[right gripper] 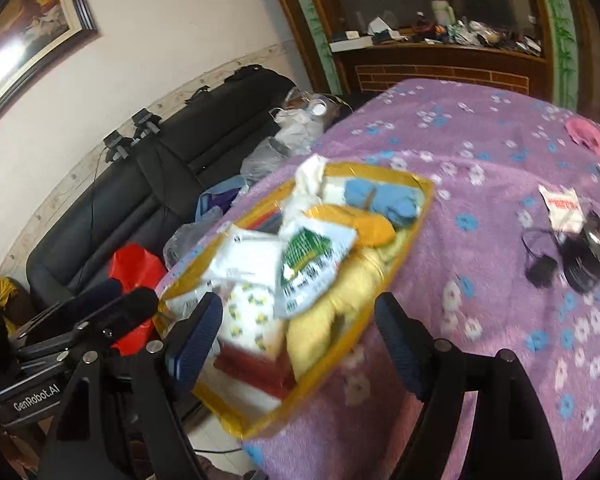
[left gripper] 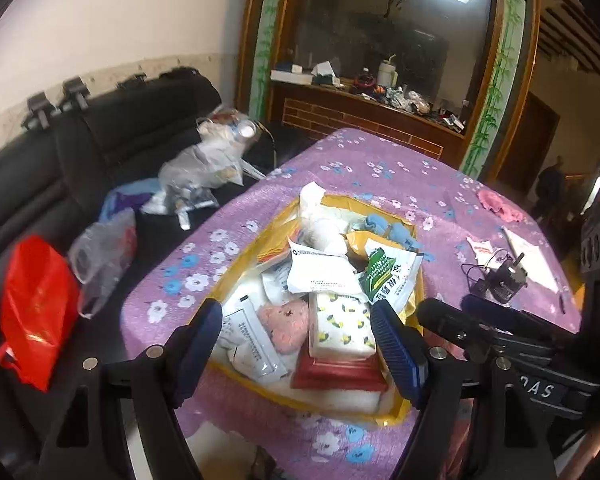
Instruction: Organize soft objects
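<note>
A yellow-rimmed open bag (left gripper: 340, 199) (right gripper: 422, 216) lies on the purple flowered tablecloth (left gripper: 380, 160), stuffed with soft goods. Inside I see a bee-print tissue pack (left gripper: 342, 324) on a red box (left gripper: 336, 372), a pink plush piece (left gripper: 284, 324), a green-and-white packet (left gripper: 388, 272), blue cloth (left gripper: 392, 232) and a pale yellow soft bundle (right gripper: 328, 320). My left gripper (left gripper: 300, 340) stands open over the bag's near end, with its pads touching nothing. My right gripper (right gripper: 298, 338) is open too, over the bag's near right side. A pink cloth (right gripper: 592, 136) lies apart at the table's far right.
A black sofa (left gripper: 120, 140) left of the table carries a red plastic bag (left gripper: 36, 308) and clear bags (left gripper: 196, 172). A black charger with its cable (right gripper: 584, 256) and paper slips (right gripper: 562, 206) lie right of the bag. A cluttered wooden cabinet (left gripper: 360, 104) stands behind.
</note>
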The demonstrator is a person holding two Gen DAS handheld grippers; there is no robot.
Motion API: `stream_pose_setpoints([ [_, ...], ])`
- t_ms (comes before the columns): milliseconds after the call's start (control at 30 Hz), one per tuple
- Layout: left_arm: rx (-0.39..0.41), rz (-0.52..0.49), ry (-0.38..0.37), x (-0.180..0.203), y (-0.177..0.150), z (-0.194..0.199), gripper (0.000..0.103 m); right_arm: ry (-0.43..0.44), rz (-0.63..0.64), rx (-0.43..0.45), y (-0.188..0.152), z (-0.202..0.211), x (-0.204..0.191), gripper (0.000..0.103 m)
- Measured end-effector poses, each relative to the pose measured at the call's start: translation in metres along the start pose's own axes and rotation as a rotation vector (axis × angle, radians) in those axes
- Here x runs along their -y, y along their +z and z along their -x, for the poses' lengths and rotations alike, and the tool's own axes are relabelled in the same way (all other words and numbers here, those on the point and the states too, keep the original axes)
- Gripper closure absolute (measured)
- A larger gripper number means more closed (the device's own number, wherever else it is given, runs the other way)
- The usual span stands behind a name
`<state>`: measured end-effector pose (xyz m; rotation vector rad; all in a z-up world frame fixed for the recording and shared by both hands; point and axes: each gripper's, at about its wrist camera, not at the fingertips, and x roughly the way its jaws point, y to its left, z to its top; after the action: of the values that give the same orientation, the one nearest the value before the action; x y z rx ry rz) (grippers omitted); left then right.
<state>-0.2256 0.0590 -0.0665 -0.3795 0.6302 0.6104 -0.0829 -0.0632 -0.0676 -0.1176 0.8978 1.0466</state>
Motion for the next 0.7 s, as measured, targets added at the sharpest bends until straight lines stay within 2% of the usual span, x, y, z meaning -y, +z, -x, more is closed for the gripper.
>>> stream_pose_setpoints([
  [233, 0.034, -0.040, 0.018, 0.015, -0.019, 0.024, 0.023, -0.045, -0.011, 0.033, -0.012, 0.028, 0.000, 0.025],
  [700, 0.011, -0.009, -0.059, -0.003, -0.044, 0.062, 0.023, -0.084, -0.010, 0.067, -0.034, 0.060, -0.029, 0.025],
])
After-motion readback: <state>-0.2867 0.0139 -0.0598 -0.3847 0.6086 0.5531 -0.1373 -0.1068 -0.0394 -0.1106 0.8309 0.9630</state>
